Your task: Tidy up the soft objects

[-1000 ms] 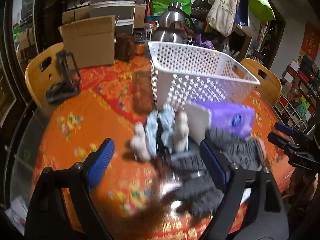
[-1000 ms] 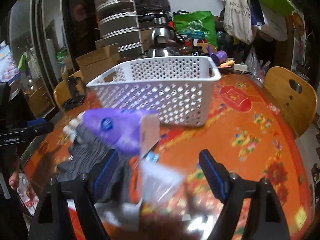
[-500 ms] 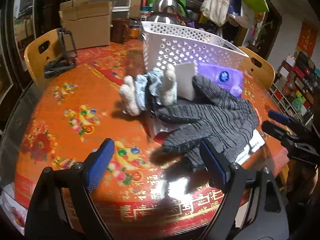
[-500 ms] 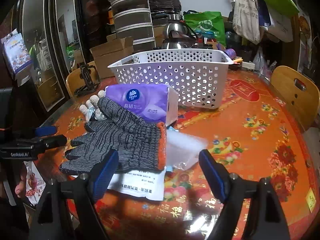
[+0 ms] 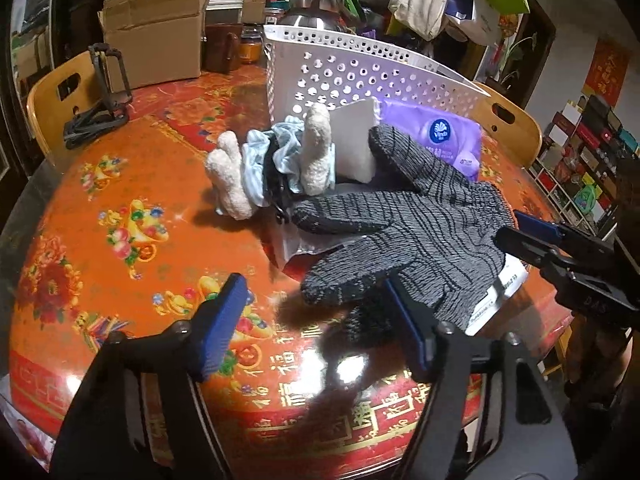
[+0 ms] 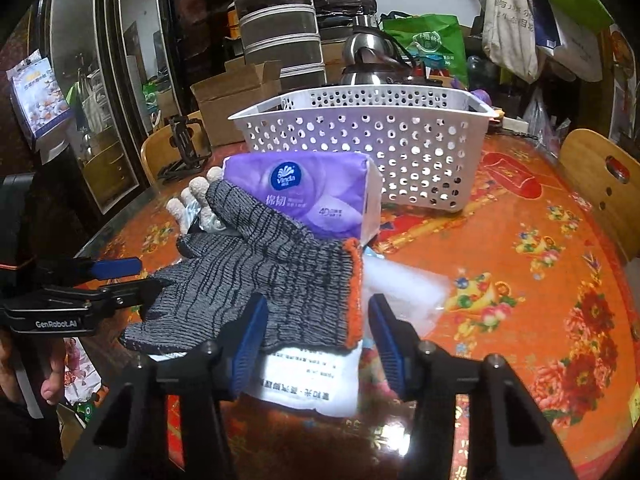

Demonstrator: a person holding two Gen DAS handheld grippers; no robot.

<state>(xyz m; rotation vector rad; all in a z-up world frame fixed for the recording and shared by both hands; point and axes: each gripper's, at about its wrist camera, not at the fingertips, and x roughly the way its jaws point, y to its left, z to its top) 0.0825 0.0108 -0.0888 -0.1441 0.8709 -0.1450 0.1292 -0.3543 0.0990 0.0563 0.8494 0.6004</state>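
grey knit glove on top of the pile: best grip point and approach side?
Take the grey knit glove by its orange cuff. That edge faces the right gripper, whose jaws have just been closing and stand astride it without pressing yet. The cuff overhangs the white packet, so a pad can probably slip under. The fingers splay flat towards the left gripper, which is harder to pinch.

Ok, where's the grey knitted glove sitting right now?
The grey glove lies mid-table atop a white packet, leaning on the purple tissue pack before the white basket, between both grippers.
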